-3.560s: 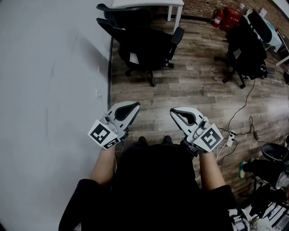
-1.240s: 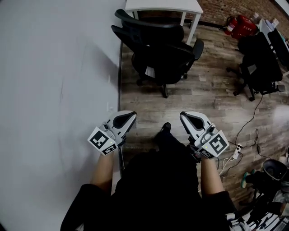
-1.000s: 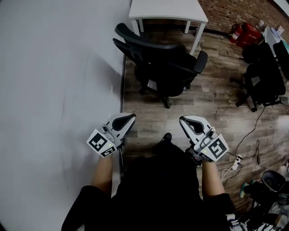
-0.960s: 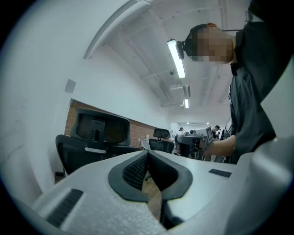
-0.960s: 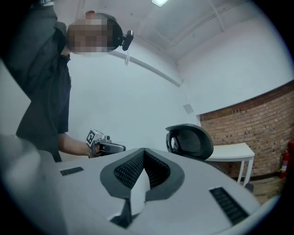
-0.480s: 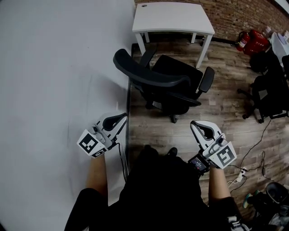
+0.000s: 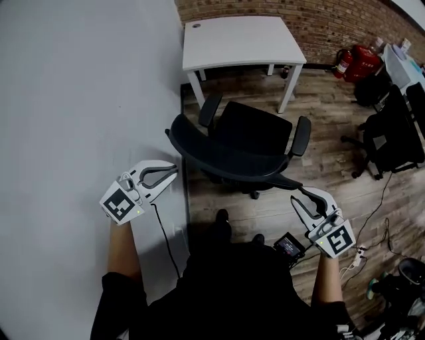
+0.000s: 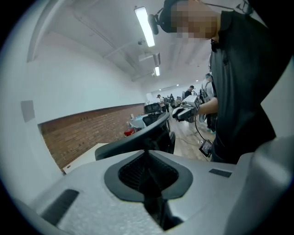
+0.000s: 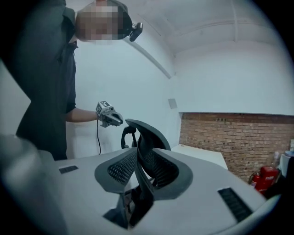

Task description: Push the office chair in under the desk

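**Left gripper** [image 7: 171,170]: jaws closed together with nothing between them. It is held out level, just off the left end of the chair's backrest and apart from it. The white wall [image 7: 80,99] is close on its outer side. Closed jaws probably serve as a blunt face for pressing on the backrest.

**Right gripper** [image 7: 298,195]: jaws partly apart, having just been opening, and gripping nothing. In the right gripper view the backrest's right edge runs down into the gap. Whether either pad touches it cannot be told. The opening looks like preparation to straddle that edge and steady the chair during the push.

**Office chair** [image 7: 249,143]: black, standing on the wood floor [image 7: 319,133] between the two grippers and just ahead of them. Its backrest [image 7: 222,156] is nearest the grippers, and the seat and armrests face away from them. It is not yet under the desk. Flanking the backrest on both sides should keep the chair from swivelling or veering on its casters.

**Desk** [image 7: 236,36]: white, with a bare top, beyond the chair from both grippers. It is set into the corner of the brick wall [image 7: 332,16] and the white wall. The gap between its front legs faces the chair, so a straight forward push appears enough.
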`<state>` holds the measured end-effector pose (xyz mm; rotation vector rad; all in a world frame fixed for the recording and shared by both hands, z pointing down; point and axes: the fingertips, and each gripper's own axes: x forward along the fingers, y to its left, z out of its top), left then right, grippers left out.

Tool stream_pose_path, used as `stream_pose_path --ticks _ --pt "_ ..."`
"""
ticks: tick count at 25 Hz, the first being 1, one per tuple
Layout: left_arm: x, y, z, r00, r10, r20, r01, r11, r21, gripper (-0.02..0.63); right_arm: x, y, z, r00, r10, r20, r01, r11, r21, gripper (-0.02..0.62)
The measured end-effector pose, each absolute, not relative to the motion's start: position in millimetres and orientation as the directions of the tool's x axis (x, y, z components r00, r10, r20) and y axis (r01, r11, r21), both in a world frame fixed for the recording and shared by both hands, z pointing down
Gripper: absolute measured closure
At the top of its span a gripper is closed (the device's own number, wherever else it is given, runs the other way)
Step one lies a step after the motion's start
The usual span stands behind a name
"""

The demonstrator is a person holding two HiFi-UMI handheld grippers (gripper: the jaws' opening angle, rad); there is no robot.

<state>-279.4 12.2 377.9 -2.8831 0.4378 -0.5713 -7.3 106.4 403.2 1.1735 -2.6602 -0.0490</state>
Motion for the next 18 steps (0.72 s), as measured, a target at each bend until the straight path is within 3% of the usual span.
stream_pose_path --ticks 4,6,7,11,18 --pt "-298.1 -37.9 375.9 0.85 -0.276 0.449 -0.115 -0.928 -0.354 0.583 -2.4 93.0 402.0 -0.608 -0.755 0.248 -0.747 0.649 0.144 0.459" --pt "-307.1 -62.0 383.7 0.819 -0.267 0.509 -0.072 -0.927 -0.369 0.528 -1.6 88.3 406.4 -0.586 -0.755 0.293 -0.749 0.643 0.158 0.441" --pt "-310.7 -73.8 390.9 0.795 -0.258 0.549 -0.051 -0.93 -0.364 0.488 -1.5 85.9 409.8 -0.576 -0.752 0.319 -0.748 0.643 0.165 0.43" --pt "-328.3 -113.0 435.4 0.661 -0.221 0.717 0.045 -0.942 -0.332 0.458 -3.1 77.6 428.5 -0.553 -0.728 0.405 -0.738 0.654 0.167 0.392" --pt "-332.1 -127.0 474.5 0.545 -0.016 0.838 0.256 -0.949 -0.185 0.382 -4.9 74.6 452.2 -0.517 -0.67 0.533 -0.675 0.702 0.228 0.371"
